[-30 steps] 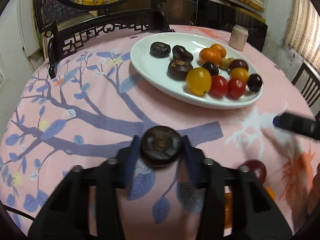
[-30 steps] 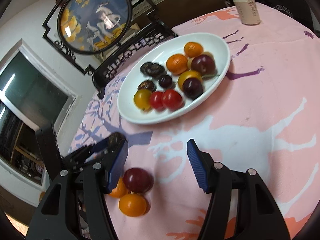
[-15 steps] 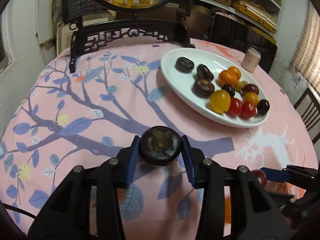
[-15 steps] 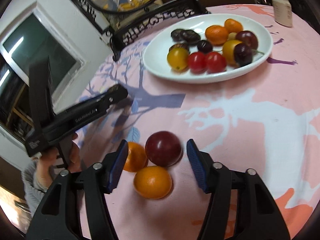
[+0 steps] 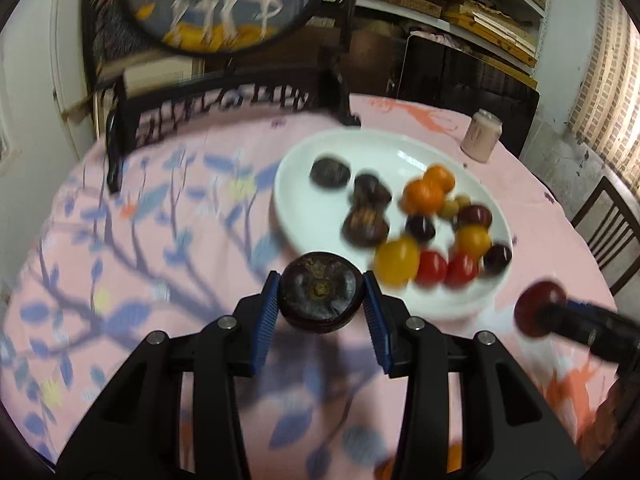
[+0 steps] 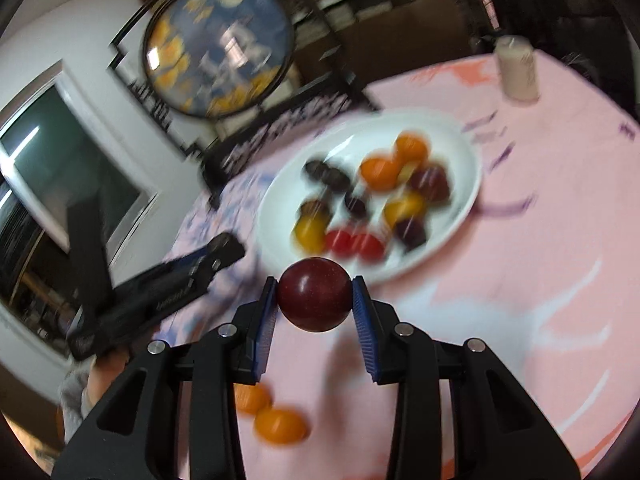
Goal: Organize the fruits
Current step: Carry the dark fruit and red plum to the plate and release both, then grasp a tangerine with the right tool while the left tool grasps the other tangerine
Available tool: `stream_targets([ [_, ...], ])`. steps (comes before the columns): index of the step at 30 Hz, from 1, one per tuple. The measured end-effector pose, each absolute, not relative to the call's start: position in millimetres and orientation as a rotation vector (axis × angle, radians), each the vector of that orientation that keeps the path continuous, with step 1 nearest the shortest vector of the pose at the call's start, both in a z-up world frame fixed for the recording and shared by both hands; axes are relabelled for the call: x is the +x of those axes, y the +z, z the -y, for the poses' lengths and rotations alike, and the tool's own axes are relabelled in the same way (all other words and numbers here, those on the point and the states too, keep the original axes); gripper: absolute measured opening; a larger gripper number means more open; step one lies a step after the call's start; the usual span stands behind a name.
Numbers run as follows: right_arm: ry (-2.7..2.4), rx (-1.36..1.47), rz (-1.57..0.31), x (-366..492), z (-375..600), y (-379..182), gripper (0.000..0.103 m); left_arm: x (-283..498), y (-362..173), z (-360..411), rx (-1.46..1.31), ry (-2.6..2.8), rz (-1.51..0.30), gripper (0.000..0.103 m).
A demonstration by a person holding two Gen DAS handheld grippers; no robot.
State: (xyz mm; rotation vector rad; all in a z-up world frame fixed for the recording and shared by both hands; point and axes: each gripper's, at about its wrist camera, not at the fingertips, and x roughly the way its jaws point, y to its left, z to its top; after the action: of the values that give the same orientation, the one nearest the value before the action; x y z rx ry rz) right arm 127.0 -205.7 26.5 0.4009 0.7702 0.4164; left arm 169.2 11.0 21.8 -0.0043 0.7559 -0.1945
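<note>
Left gripper (image 5: 320, 300): blue-padded jaws clamped on a dark brown, flattened round fruit with a dried calyx (image 5: 319, 297), held above the pink tablecloth with blue branch-and-leaf print (image 5: 132, 264), just short of the near rim of the white oval plate (image 5: 296, 184).

Right gripper (image 6: 314, 302): jaws clamped on a glossy dark red round plum (image 6: 314, 299), also lifted off the cloth, plate beyond it.

Plate contents, left wrist view: three dark brown fruits at the left, two oranges toward the back, a yellow tomato and two red tomatoes along the near edge, a few dark plums and a small pale fruit among them. All blurred; exact count uncertain.

Only the right wrist view shows the two small orange fruits (image 6: 280, 424) lying on the cloth below the gripper, side by side, apparently touching. In the left view only orange slivers show at the bottom edge, behind the gripper body.

Only the left wrist view shows the cloth's blue tree pattern clearly, and a dark wooden chair (image 5: 612, 232) at the right edge of the table.

Each view catches the other gripper: the plum and the black tip of the right tool at far right in the left view; the left tool, side-on, at left in the right view, its fruit hidden.

Both views show the pale pink can (image 5: 480, 136) standing beyond the plate, and the round painted screen in a black carved stand (image 6: 218, 46) at the table's far edge.
</note>
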Motion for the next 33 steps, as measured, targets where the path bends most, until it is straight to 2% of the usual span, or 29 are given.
stream_targets([
  [4,0.344,0.387,-0.739,166.6,211.2,27.0,0.038,194.2,20.2,3.8,0.008,-0.186,-0.742,0.046],
  [5,0.341,0.391,-0.731,176.2,210.6,23.1,0.040,198.9,16.7,6.0,0.010,-0.170,-0.737,0.062],
  [6,0.343,0.392,-0.718,181.7,210.0,20.5,0.040,201.7,14.1,6.8,0.011,-0.158,-0.724,0.070],
  [7,0.328,0.375,-0.687,187.7,209.2,16.7,0.045,202.5,13.4,6.9,0.013,-0.168,-0.715,0.070],
  [8,0.320,0.358,-0.680,190.9,208.2,15.8,0.055,202.9,13.4,5.8,0.012,-0.175,-0.712,0.070],
  [9,0.318,0.342,-0.669,192.5,209.2,15.0,0.057,203.3,14.6,3.4,0.004,-0.177,-0.710,0.071],
  [14,0.348,0.389,-0.625,180.4,219.1,19.9,0.060,194.1,25.7,-9.6,-0.041,-0.187,-0.685,0.078],
  [18,0.348,0.395,-0.685,169.4,221.6,9.9,0.060,176.4,26.8,-11.7,-0.031,-0.201,-0.674,0.082],
  [23,0.369,0.468,-0.726,145.8,226.9,3.5,0.060,150.9,16.1,-12.6,-0.004,-0.211,-0.688,0.085],
  [28,0.382,0.426,-0.727,118.1,218.5,5.9,0.060,123.7,5.8,-24.6,-0.016,-0.209,-0.710,0.085],
  [30,0.407,0.416,-0.749,104.9,214.8,3.0,0.060,113.1,5.2,-32.9,-0.038,-0.194,-0.699,0.090],
  [33,0.455,0.405,-0.789,89.7,208.4,-1.7,0.060,103.5,2.2,-46.4,-0.071,-0.161,-0.702,0.091],
])
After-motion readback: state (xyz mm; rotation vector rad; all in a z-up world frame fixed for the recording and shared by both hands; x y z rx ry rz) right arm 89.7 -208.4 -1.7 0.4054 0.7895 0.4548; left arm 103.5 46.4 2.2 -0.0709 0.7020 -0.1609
